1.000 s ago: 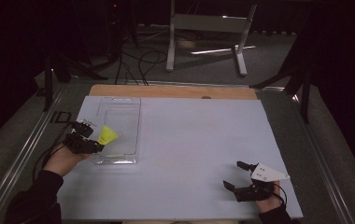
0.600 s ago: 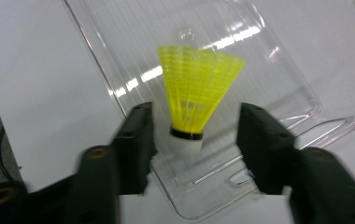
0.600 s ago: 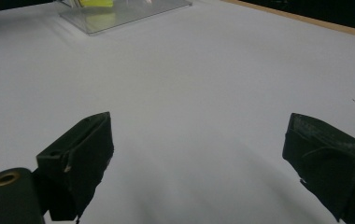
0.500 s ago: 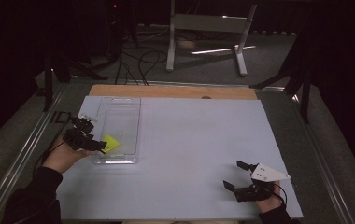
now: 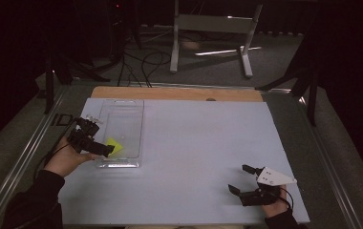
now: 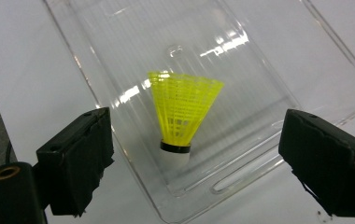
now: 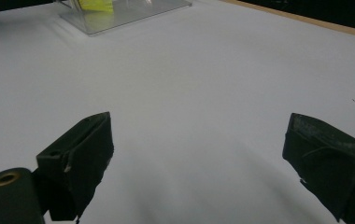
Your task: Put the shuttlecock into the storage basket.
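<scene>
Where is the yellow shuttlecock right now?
The yellow shuttlecock lies inside the clear plastic tray on the table's left side in the high view, near the tray's front end, between but untouched by the open left gripper.

The right gripper (image 7: pixel 199 158) hovers, jaws wide apart, over the white table (image 7: pixel 203 70); a clear tray (image 7: pixel 119 16) lies far off.

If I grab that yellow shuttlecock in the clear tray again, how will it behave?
Probably very light: the shuttlecock has a thin mesh skirt, which may flex if squeezed. It lies on its side in the clear tray, so a nudge would likely roll it in an arc around its white cork end. The glossy tray may let it slide.
</scene>
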Available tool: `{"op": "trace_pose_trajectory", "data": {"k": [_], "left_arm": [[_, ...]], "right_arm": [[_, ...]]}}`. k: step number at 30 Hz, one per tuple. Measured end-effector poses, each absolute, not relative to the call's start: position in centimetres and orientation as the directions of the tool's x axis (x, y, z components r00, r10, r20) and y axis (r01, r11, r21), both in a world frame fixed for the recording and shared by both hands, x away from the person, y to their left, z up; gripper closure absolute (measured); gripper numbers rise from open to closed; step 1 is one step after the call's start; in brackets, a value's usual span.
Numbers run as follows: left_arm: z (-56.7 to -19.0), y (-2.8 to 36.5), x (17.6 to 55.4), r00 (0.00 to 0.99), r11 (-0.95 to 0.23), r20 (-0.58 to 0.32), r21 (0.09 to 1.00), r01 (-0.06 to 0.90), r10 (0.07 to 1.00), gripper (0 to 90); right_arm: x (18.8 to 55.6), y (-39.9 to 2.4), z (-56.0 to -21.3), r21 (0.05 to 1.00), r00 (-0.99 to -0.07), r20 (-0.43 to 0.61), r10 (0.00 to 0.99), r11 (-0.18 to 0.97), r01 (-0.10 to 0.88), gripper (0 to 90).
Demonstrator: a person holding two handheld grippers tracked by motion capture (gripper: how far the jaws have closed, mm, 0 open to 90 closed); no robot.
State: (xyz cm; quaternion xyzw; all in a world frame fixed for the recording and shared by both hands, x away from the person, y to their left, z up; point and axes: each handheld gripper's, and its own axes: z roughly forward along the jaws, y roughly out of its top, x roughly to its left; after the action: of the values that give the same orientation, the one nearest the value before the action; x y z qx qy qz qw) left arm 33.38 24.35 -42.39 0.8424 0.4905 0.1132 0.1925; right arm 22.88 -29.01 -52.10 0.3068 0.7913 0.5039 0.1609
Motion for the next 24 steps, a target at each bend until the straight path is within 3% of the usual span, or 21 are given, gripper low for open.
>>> {"op": "trace_pose_trajectory", "data": {"k": [7, 24], "left_arm": [[-42.1, 23.9, 33.6, 0.513, -0.456, -0.017, 0.435, 0.777, 0.858, 0.8], [-41.0, 21.8, 34.2, 0.603, -0.513, -0.014, 0.51, 0.691, 0.798, 0.1]], "right_arm": [[22.9, -29.0, -52.1, 0.895, -0.759, 0.056, 0.649, 0.304, 0.326, 8.8], [22.9, -29.0, -52.2, 0.894, -0.758, 0.059, 0.65, 0.303, 0.33, 8.8]]}}
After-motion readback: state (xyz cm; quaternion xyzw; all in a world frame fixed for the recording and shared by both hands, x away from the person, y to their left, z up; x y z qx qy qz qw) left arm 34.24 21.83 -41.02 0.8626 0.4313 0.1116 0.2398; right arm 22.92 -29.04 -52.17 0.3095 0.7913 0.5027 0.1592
